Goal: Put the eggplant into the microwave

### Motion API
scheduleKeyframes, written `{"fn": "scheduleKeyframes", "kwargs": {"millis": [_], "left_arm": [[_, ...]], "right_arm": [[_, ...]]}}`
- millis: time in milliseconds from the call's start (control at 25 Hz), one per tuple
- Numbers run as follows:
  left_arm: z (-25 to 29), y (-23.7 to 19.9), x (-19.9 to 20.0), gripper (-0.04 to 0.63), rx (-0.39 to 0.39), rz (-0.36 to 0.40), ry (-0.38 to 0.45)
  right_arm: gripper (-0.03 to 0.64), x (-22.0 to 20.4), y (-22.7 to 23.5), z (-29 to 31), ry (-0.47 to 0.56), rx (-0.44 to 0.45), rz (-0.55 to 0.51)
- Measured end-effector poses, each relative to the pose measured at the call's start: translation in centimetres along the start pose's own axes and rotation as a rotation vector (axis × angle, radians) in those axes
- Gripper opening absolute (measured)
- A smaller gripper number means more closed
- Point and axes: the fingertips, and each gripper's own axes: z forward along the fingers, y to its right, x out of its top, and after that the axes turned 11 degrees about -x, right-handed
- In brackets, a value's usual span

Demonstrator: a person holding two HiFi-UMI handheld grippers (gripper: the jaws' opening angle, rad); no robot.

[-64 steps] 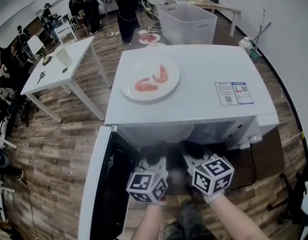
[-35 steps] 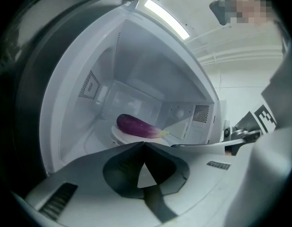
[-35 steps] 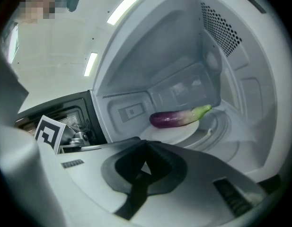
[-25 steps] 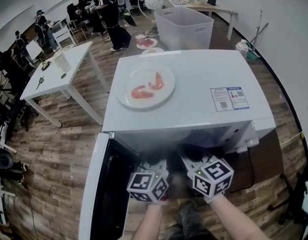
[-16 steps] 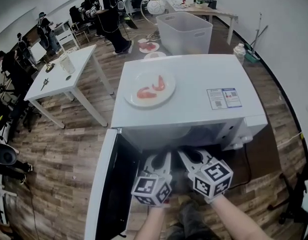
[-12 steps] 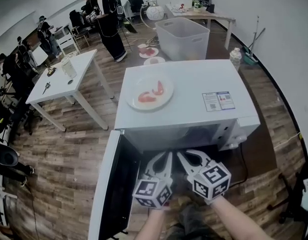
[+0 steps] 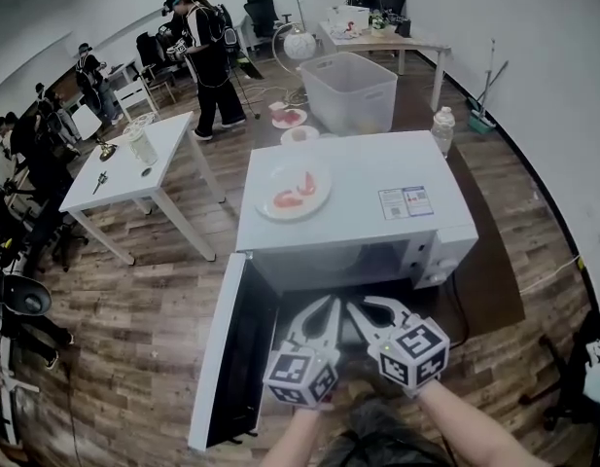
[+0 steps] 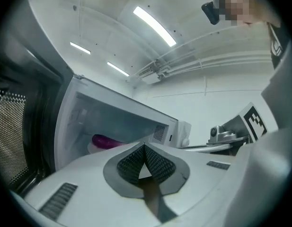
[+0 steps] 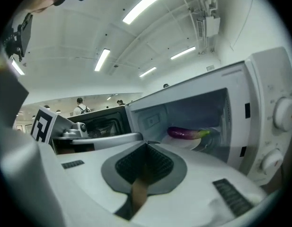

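The purple eggplant lies on a white plate inside the open white microwave; the left gripper view also catches the eggplant deep in the cavity. The microwave door hangs open to the left. Both grippers are outside, just in front of the opening, side by side. My left gripper is shut with nothing between its pads. My right gripper is likewise shut and empty, pointing at the cavity.
A white plate with red food sits on top of the microwave. A white table stands to the left, a clear plastic bin behind. Several people stand at the back of the room. Wooden floor surrounds the microwave.
Both grippers have drawn back from the microwave's mouth and risen, still shut. The eggplant stays inside on its plate. The head view has pulled back from the microwave.
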Motion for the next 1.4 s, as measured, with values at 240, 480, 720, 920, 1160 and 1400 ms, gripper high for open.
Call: {"fn": "scheduleKeyframes", "kwargs": {"millis": [240, 480, 720, 920, 1160, 1400], "left_arm": [[-1.0, 1.4, 1.0, 0.0, -0.001, -0.001, 0.001], [-2.2, 2.3, 1.9, 0.0, -0.001, -0.011, 0.007], [-3.2, 3.2, 1.8, 0.0, -0.003, -0.019, 0.007], [-4.1, 3.3, 1.2, 0.0, 0.01, -0.031, 0.005], [-4.7, 3.9, 1.6, 0.0, 0.019, -0.016, 0.018], [-5.6, 4.7, 2.0, 0.0, 0.023, -0.01, 0.028]], "right_arm": [[0.0, 1.9, -0.9, -1.6, 0.022, 0.016, 0.002], [0.0, 2.9, -2.2, -2.7, 0.03, 0.03, 0.022], [0.0, 3.2, -2.9, -3.8, 0.039, 0.026, 0.026], [0.0, 3.0, -2.9, -4.3, 0.04, 0.014, 0.012], [0.0, 3.2, -3.5, -5.0, 0.056, -0.008, -0.011], [0.0, 3.0, -4.0, -6.5, 0.077, -0.034, 0.011]]}}
